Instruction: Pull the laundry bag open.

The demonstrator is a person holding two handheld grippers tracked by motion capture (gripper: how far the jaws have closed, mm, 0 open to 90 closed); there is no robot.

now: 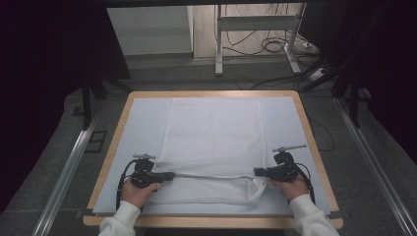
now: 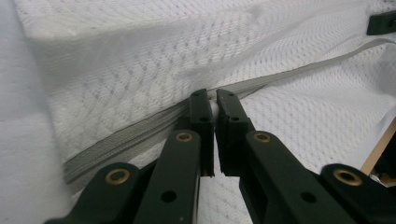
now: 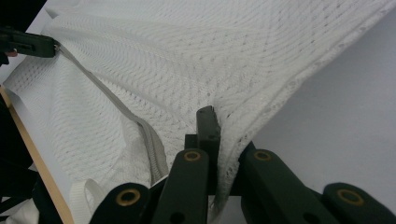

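A white mesh bag [image 1: 211, 132] lies flat on the table, with a grey zipper [image 1: 211, 176] running across its near end. At the zipper's left end my left gripper [image 1: 169, 176] is shut; in the left gripper view its jaws [image 2: 212, 95] pinch a small white pull on the zipper [image 2: 289, 74]. My right gripper [image 1: 256, 172] is shut on the bag's right edge. In the right gripper view the mesh [image 3: 196, 60] drapes over one jaw of that gripper [image 3: 217, 123] and lifts off the mat. The zipper [image 3: 107, 98] runs away to the left gripper [image 3: 28, 44].
A pale mat [image 1: 142, 123] covers the wooden table [image 1: 211, 93]. A white webbing loop [image 3: 86, 193] hangs at the bag's near right corner. The table's front edge [image 3: 32, 158] is close to both hands. Desk legs and cables [image 1: 265, 44] stand on the floor beyond.
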